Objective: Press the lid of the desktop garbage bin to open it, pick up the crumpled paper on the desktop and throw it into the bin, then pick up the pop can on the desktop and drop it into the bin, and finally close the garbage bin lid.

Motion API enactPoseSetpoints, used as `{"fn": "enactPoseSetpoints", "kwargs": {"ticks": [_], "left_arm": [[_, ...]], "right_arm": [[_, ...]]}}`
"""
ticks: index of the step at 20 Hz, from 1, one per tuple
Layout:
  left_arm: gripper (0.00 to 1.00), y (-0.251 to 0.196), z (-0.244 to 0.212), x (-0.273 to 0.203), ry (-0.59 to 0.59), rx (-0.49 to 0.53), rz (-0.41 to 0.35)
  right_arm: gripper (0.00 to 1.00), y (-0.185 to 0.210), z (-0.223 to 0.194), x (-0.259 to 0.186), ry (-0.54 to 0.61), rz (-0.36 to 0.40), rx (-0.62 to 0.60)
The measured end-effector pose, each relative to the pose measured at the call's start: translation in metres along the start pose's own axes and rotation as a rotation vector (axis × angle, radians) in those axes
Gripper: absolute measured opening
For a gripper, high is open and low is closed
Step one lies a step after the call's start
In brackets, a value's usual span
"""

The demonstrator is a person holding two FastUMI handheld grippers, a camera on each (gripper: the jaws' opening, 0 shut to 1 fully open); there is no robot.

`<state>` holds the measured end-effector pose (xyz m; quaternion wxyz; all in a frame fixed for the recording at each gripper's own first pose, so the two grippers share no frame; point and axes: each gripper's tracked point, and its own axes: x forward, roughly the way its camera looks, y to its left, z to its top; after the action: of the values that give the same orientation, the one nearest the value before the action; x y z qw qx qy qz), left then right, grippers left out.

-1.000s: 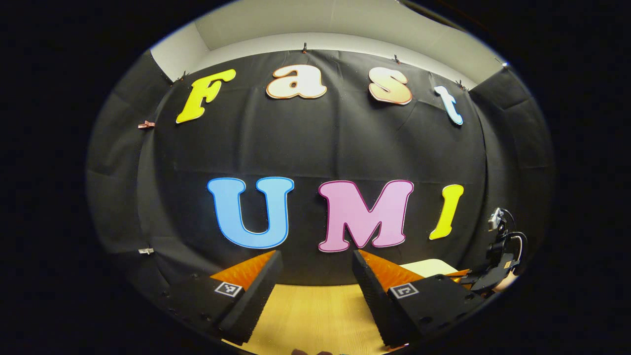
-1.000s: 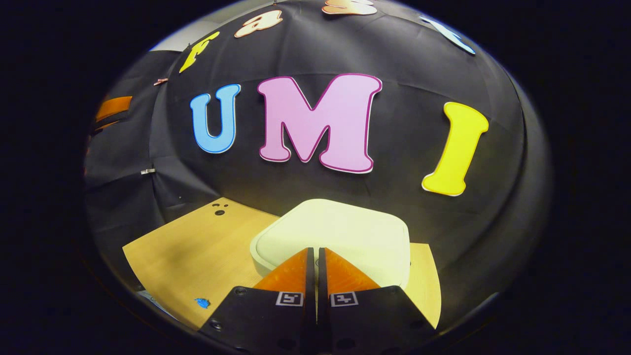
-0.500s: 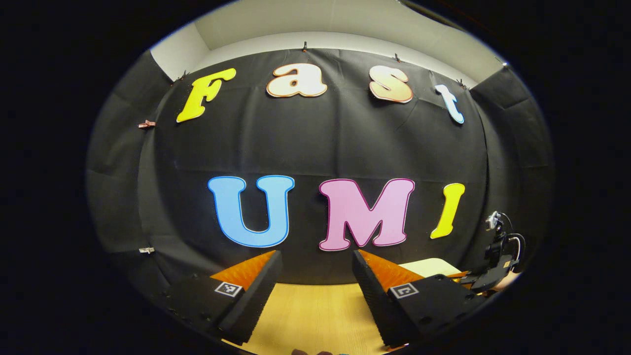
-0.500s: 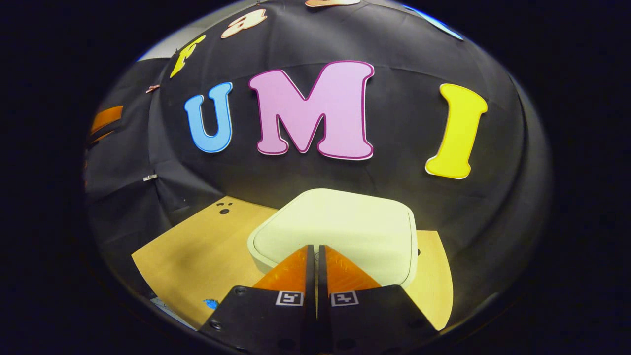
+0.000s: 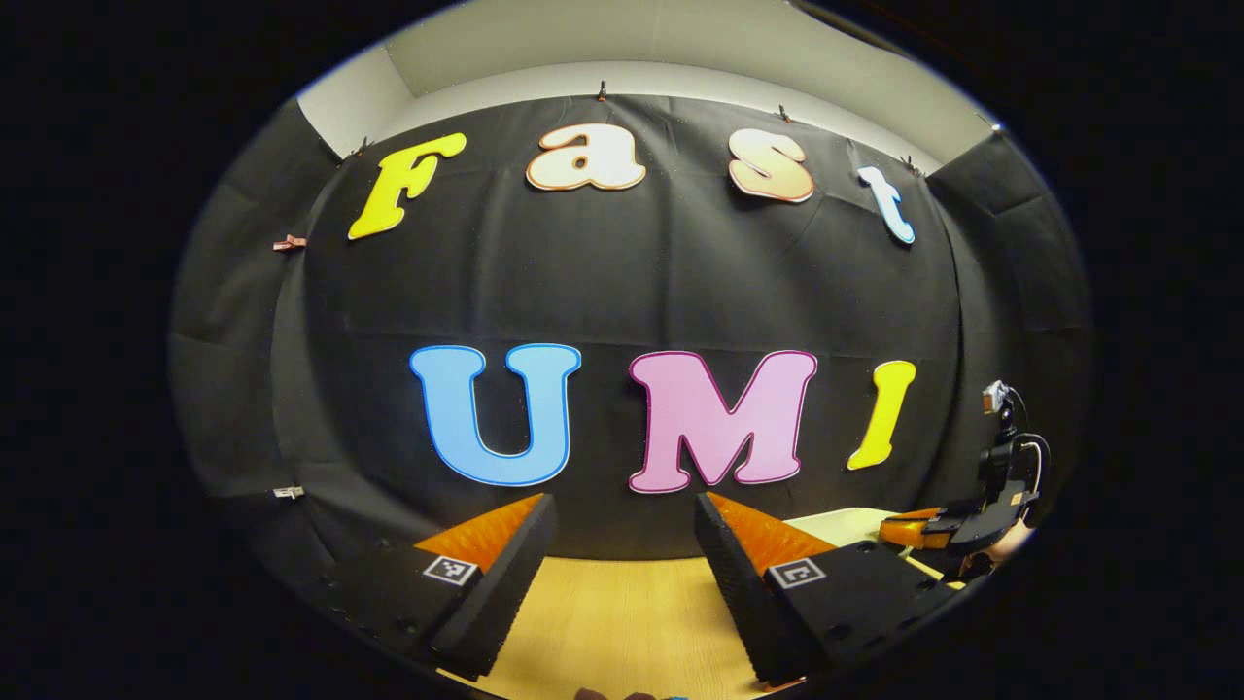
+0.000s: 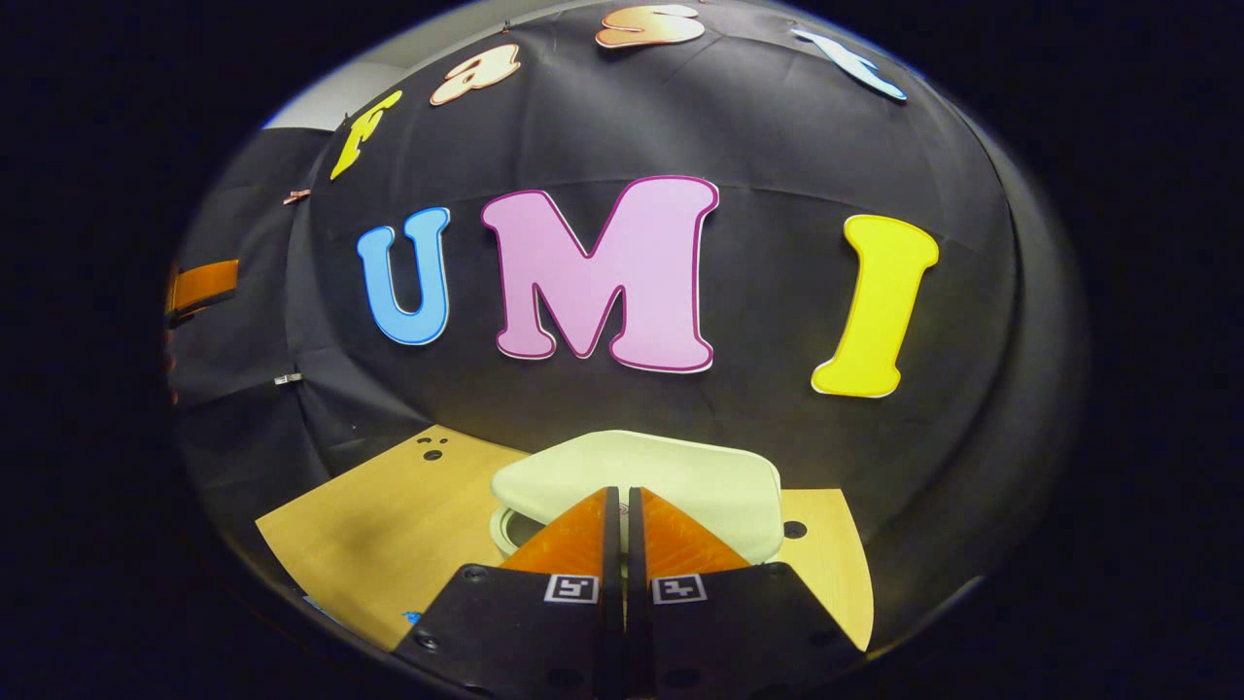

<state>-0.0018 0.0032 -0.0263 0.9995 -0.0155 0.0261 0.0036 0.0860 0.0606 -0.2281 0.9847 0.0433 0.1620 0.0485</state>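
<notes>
In the right gripper view my right gripper (image 6: 618,501) is shut with nothing between its fingers, its tips just in front of the cream bin lid (image 6: 661,476). The lid's near edge is lifted, and a dark gap shows above the bin's rim (image 6: 507,530). In the left gripper view my left gripper (image 5: 622,520) is open and holds nothing, held above the wooden desktop (image 5: 612,622). Far to the right in that view I see the bin lid (image 5: 846,520) with the right gripper (image 5: 918,530) raised at its edge, held by a hand.
The wooden desktop (image 6: 389,525) runs left of the bin and has small dark holes at its far corner. A round hole (image 6: 794,530) lies right of the bin. A small blue scrap (image 6: 412,616) sits at the near edge. Black cloth closes off the back and sides.
The bin lid has popped up at its near edge, opening a gap over the rim. My right gripper has risen and tilted up. The left gripper has stayed still.
</notes>
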Motion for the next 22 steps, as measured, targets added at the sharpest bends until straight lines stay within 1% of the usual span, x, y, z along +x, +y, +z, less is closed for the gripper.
{"fn": "enactPoseSetpoints", "kwargs": {"ticks": [5,8,10,11,12,13,14,15,16,17,19,20,21,22], "left_arm": [[0.93,-0.003,-0.004,0.002,0.008,-0.007,-0.013],[0.93,-0.010,-0.006,0.003,0.010,-0.029,-0.045],[0.93,-0.011,-0.012,0.006,0.025,-0.035,-0.053],[0.93,-0.013,-0.017,0.007,0.036,-0.035,-0.059],[0.93,-0.014,-0.022,0.008,0.050,-0.032,-0.065],[0.93,-0.015,-0.030,0.009,0.064,-0.028,-0.072],[0.93,-0.017,-0.038,0.011,0.082,-0.028,-0.084],[0.93,-0.022,-0.048,0.012,0.101,-0.034,-0.107],[0.93,-0.025,-0.057,0.012,0.118,-0.041,-0.124],[0.93,-0.029,-0.068,0.012,0.131,-0.045,-0.141],[0.93,-0.035,-0.093,0.012,0.178,-0.049,-0.171],[0.94,-0.037,-0.106,0.012,0.204,-0.041,-0.186],[0.94,-0.040,-0.123,0.012,0.232,-0.025,-0.199],[0.94,-0.043,-0.136,0.011,0.251,-0.012,-0.220]], "right_arm": [[0.06,0.000,0.012,-0.009,-0.035,-0.009,-0.013],[0.06,0.004,0.022,-0.015,-0.063,0.008,-0.030],[0.11,0.003,0.026,-0.018,-0.074,0.006,-0.040],[0.16,0.004,0.029,-0.021,-0.083,0.010,-0.047],[0.18,0.006,0.033,-0.024,-0.096,0.013,-0.056],[0.26,0.007,0.035,-0.027,-0.104,0.014,-0.070],[0.28,0.008,0.035,-0.030,-0.109,0.015,-0.083],[0.38,0.011,0.036,-0.032,-0.110,0.029,-0.093],[0.43,0.014,0.035,-0.034,-0.106,0.038,-0.101],[0.55,0.017,0.033,-0.038,-0.098,0.049,-0.105],[0.73,0.021,0.031,-0.043,-0.086,0.060,-0.114],[0.75,0.023,0.031,-0.047,-0.086,0.061,-0.119],[0.82,0.025,0.031,-0.051,-0.088,0.061,-0.124],[0.87,0.026,0.030,-0.053,-0.091,0.061,-0.131]]}}
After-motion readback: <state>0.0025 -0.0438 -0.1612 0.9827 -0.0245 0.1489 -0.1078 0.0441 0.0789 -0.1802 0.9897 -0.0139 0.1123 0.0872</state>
